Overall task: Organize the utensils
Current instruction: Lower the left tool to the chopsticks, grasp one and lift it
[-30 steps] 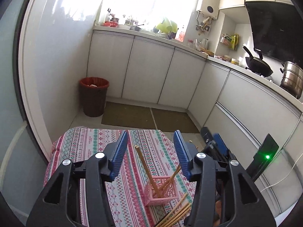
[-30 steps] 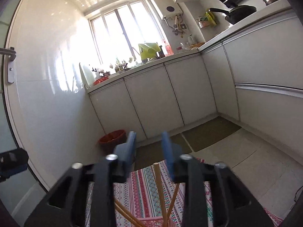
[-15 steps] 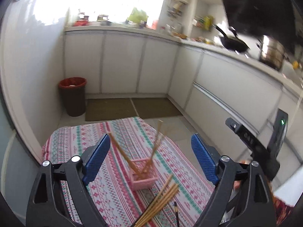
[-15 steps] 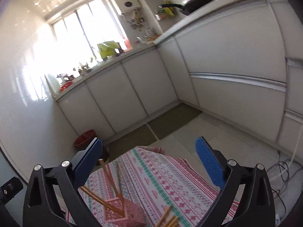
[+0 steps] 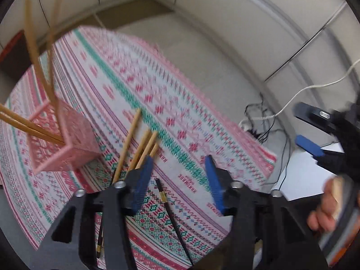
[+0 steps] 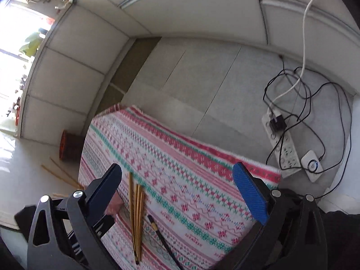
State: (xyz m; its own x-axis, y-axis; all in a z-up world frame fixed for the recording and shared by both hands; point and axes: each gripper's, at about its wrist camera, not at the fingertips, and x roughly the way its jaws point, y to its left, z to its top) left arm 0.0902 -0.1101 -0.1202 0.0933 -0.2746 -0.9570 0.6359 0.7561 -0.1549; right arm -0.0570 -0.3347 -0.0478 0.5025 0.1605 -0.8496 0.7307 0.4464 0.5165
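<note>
A pink lattice holder (image 5: 65, 139) stands on the patterned tablecloth (image 5: 139, 83) at the left, with several wooden chopsticks (image 5: 33, 45) leaning in it. More wooden chopsticks (image 5: 137, 144) lie loose beside it, and they show in the right wrist view (image 6: 136, 211). A black chopstick (image 5: 167, 209) lies between my left fingers; it also shows in the right wrist view (image 6: 160, 238). My left gripper (image 5: 177, 180) is open and empty just above the loose chopsticks. My right gripper (image 6: 177, 193) is wide open and empty above the cloth.
The table's far edge drops to a grey tiled floor. A power strip (image 6: 281, 144) with tangled cables (image 6: 315, 103) lies on the floor at right. A dark bin (image 6: 69, 146) stands by white cabinets. The other gripper (image 5: 315, 148) shows at the left view's right edge.
Both grippers have tilted down from the room toward the table. The left has dropped close over the loose chopsticks and its jaws have narrowed. The right stays wide open.
</note>
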